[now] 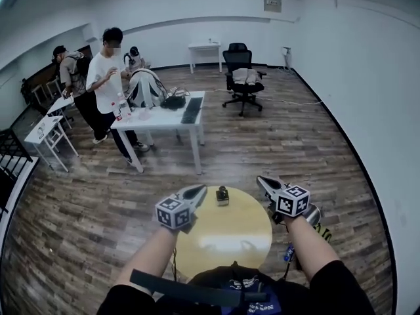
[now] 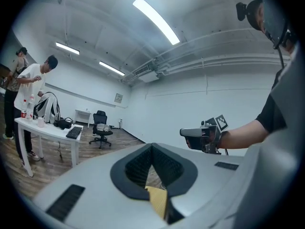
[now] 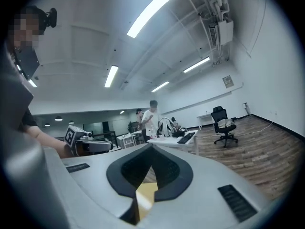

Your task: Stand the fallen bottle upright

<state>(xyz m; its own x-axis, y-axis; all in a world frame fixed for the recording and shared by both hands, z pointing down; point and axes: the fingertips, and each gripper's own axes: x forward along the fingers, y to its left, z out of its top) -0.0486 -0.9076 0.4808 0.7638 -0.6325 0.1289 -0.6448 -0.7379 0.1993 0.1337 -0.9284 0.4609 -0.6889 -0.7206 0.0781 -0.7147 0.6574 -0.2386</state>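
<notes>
A small dark bottle (image 1: 222,195) stands upright near the far edge of the round yellow table (image 1: 226,236). My left gripper (image 1: 200,189) hangs above the table's left edge, left of the bottle and apart from it, its jaws shut with nothing between them. My right gripper (image 1: 261,180) is raised to the bottle's right, also shut and empty. Each gripper view looks level across the room over its own closed jaws, the left gripper (image 2: 152,146) and the right gripper (image 3: 151,147), with a sliver of yellow tabletop below. The bottle shows in neither gripper view.
A white desk (image 1: 164,118) with a keyboard, a backpack and bottles stands farther back, with a person (image 1: 105,77) beside it and others behind. A black office chair (image 1: 241,77) is at the back. Small white tables (image 1: 46,133) stand at the left. Wood floor surrounds the round table.
</notes>
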